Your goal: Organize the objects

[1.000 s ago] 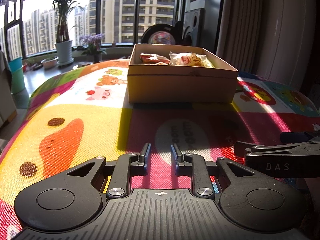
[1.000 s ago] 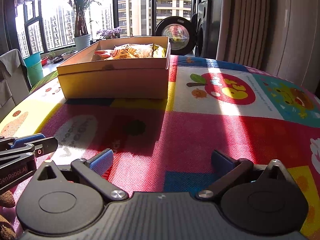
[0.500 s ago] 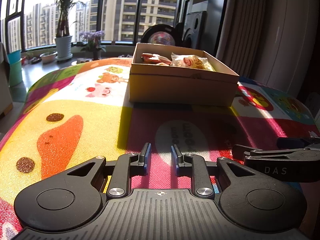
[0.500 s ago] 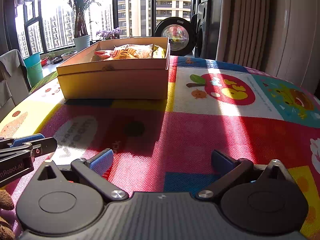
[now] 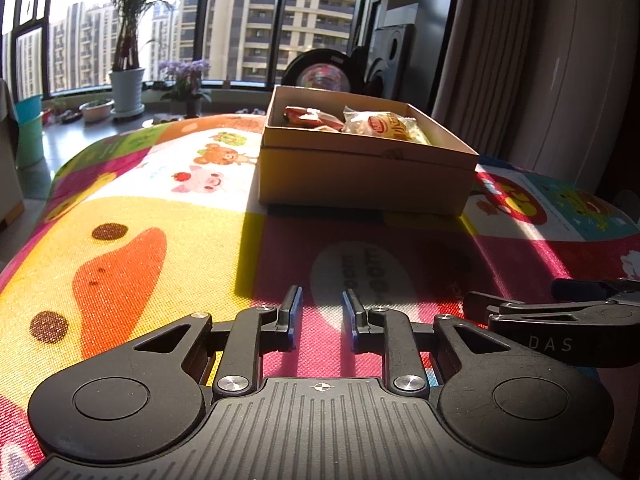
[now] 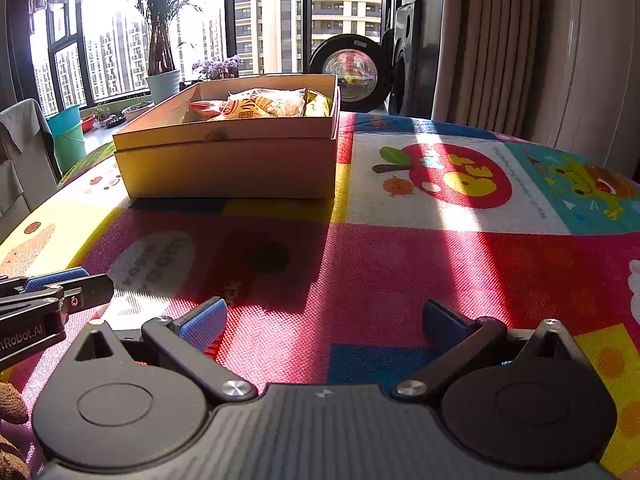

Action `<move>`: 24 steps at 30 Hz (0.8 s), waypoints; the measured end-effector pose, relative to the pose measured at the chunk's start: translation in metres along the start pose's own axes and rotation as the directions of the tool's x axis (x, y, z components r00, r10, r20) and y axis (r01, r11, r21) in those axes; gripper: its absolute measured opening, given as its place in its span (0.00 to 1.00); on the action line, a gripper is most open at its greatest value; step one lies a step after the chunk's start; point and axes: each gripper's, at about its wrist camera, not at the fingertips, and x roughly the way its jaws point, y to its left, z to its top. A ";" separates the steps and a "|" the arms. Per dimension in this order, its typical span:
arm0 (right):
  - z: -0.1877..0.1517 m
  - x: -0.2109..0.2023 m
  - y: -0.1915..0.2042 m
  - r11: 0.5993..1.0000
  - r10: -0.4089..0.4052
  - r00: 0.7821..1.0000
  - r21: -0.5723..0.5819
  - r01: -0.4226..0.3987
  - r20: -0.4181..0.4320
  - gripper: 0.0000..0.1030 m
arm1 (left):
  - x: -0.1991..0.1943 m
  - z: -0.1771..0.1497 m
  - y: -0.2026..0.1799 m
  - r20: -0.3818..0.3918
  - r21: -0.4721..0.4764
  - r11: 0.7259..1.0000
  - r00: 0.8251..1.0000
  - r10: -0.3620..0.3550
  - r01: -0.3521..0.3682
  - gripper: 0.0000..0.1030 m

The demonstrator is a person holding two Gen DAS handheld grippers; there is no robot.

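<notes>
An open cardboard box (image 5: 360, 176) stands on the colourful cartoon mat (image 5: 132, 216), and it appears again in the right wrist view (image 6: 232, 168). Wrapped snack packets (image 5: 380, 126) lie inside it (image 6: 260, 106). My left gripper (image 5: 320, 312) hovers low over the mat well short of the box, its blue-padded fingers a narrow gap apart with nothing between them. My right gripper (image 6: 324, 316) is spread wide open and empty, also short of the box. Each gripper shows in the other's view: right fingers (image 5: 520, 312), left fingers (image 6: 80, 292).
Behind the table are a window sill with potted plants (image 5: 126, 84), a black speaker (image 6: 404, 60) and a round glass door (image 6: 350, 68). Curtains (image 6: 488, 40) hang at the right. A brown-gloved hand (image 6: 10, 420) shows at the lower left edge.
The left wrist view has rolled and shifted slightly; the right view is almost still. Neither gripper's opening has changed, and nothing was picked up or let go.
</notes>
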 end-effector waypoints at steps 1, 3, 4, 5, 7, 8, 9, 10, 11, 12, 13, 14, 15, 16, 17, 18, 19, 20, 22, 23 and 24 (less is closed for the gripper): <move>0.000 0.000 0.000 1.000 0.000 1.000 0.001 0.000 0.000 1.00 | 0.000 0.000 0.000 0.000 0.002 1.000 1.000 0.002 -0.002 0.24; -0.001 0.000 0.001 1.000 0.000 1.000 0.000 0.000 0.001 1.00 | 0.000 0.000 -0.001 0.000 0.009 1.000 1.000 0.008 -0.008 0.24; -0.001 0.000 0.001 1.000 0.001 1.000 0.001 -0.001 0.001 1.00 | 0.000 0.000 -0.002 0.000 0.018 1.000 1.000 0.015 -0.015 0.24; -0.001 0.001 0.000 1.000 0.001 1.000 0.001 -0.001 0.001 1.00 | 0.000 0.000 -0.003 0.000 0.024 1.000 1.000 0.019 -0.019 0.24; 0.000 0.000 0.000 1.000 0.000 1.000 0.001 0.000 0.000 1.00 | 0.000 0.000 -0.001 -0.001 0.017 1.000 1.000 0.013 -0.013 0.24; 0.000 0.001 0.000 1.000 0.000 1.000 0.001 0.000 -0.001 1.00 | -0.001 0.000 0.000 -0.001 0.006 1.000 1.000 0.005 -0.005 0.24; 0.000 0.001 0.001 1.000 -0.001 1.000 0.001 0.001 -0.001 1.00 | -0.001 0.000 0.002 0.000 -0.003 1.000 1.000 -0.002 0.002 0.24; 0.000 0.001 0.000 1.000 0.000 1.000 0.001 0.000 0.000 1.00 | 0.000 0.000 0.003 0.000 -0.012 1.000 1.000 -0.008 0.008 0.24; 0.000 0.001 0.000 1.000 0.000 1.000 0.001 0.000 0.000 1.00 | 0.000 0.000 0.002 0.000 -0.011 1.000 1.000 -0.007 0.007 0.24; 0.000 0.000 0.000 1.000 -0.001 1.000 0.000 0.001 0.000 1.00 | 0.000 0.000 0.001 0.000 -0.004 1.000 1.000 -0.002 0.002 0.24; -0.001 0.000 0.001 1.000 -0.001 1.000 0.001 0.001 0.000 1.00 | 0.000 0.000 -0.001 0.000 0.003 1.000 1.000 0.003 -0.003 0.24; -0.001 0.000 0.001 1.000 0.000 1.000 0.002 0.000 0.000 1.00 | 0.000 0.000 -0.001 -0.001 0.006 1.000 1.000 0.005 -0.005 0.24; -0.001 0.000 0.001 1.000 -0.001 1.000 0.001 0.001 0.000 1.00 | 0.000 0.000 -0.001 -0.001 0.004 1.000 1.000 0.004 -0.004 0.24; -0.001 0.000 0.000 1.000 0.000 1.000 0.002 0.000 0.000 1.00 | 0.000 0.000 -0.001 -0.001 0.002 1.000 1.000 0.003 -0.003 0.24; -0.001 0.000 0.001 1.000 0.001 1.000 0.003 -0.001 0.000 1.00 | 0.001 0.000 -0.001 0.000 0.001 1.000 1.000 0.002 -0.002 0.24; -0.001 0.000 0.001 1.000 0.001 1.000 0.002 -0.001 0.000 1.00 | 0.000 0.000 -0.001 0.000 0.004 1.000 1.000 0.005 -0.005 0.24; -0.001 0.000 0.001 1.000 0.001 1.000 0.003 -0.001 0.000 1.00 | 0.001 0.000 -0.002 -0.001 0.010 1.000 1.000 0.009 -0.009 0.24; -0.001 0.001 0.000 1.000 0.001 1.000 0.004 -0.001 0.000 1.00 | 0.001 0.000 -0.003 -0.001 0.016 1.000 1.000 0.013 -0.013 0.24; -0.001 0.000 0.000 1.000 0.001 1.000 0.003 -0.001 0.000 1.00 | 0.001 0.000 -0.004 -0.001 0.021 1.000 1.000 0.018 -0.018 0.24; -0.001 0.000 0.000 1.000 0.001 1.000 0.003 -0.001 0.000 1.00 | 0.001 0.000 -0.003 -0.001 0.019 1.000 1.000 0.016 -0.016 0.24; -0.001 0.000 0.000 1.000 0.000 1.000 0.002 0.000 0.000 1.00 | 0.001 0.000 -0.004 -0.001 0.017 1.000 1.000 0.014 -0.014 0.24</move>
